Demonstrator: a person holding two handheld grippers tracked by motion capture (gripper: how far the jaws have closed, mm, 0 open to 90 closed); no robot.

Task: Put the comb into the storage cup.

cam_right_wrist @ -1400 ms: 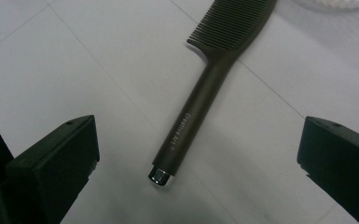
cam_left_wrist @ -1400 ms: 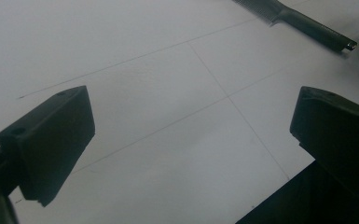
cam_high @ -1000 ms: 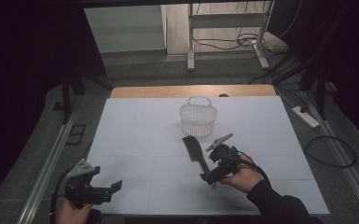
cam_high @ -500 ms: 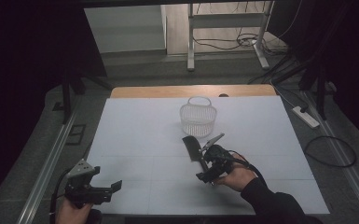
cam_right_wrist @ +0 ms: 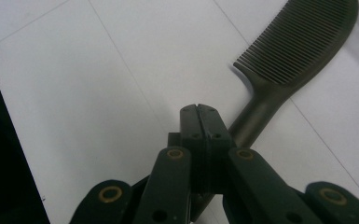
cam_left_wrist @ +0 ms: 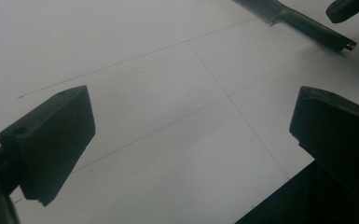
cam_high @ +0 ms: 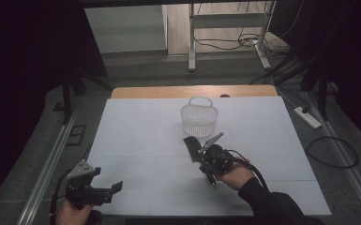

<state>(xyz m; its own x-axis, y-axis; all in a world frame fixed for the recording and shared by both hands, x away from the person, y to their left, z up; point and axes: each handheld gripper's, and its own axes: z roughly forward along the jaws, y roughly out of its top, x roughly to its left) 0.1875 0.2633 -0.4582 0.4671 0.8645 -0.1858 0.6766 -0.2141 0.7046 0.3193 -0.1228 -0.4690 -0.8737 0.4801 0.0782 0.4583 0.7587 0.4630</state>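
A black comb (cam_high: 191, 144) lies flat on the white table (cam_high: 140, 136), its toothed head toward the basket. In the right gripper view the comb (cam_right_wrist: 298, 46) runs its handle down under my right gripper (cam_right_wrist: 198, 109). Its jaws have just been closing and now meet pad to pad, with no gap and nothing visible between the tips. In the high view the right gripper (cam_high: 205, 157) sits over the comb's handle. My left gripper (cam_high: 115, 190) rests at the table's front left corner, its jaws wide apart and empty. The left gripper (cam_left_wrist: 191, 135) looks toward the comb (cam_left_wrist: 303, 23).
A white wire basket (cam_high: 199, 119) with a handle stands just beyond the comb, near the table's middle back. A wooden strip (cam_high: 169, 92) borders the far edge. Metal rails run along both sides, and cables and a power strip (cam_high: 308, 117) lie on the floor.
The right gripper's jaws have gone from wide open to closed together over the comb's handle, and the hand has shifted slightly left. The left gripper has stayed still.
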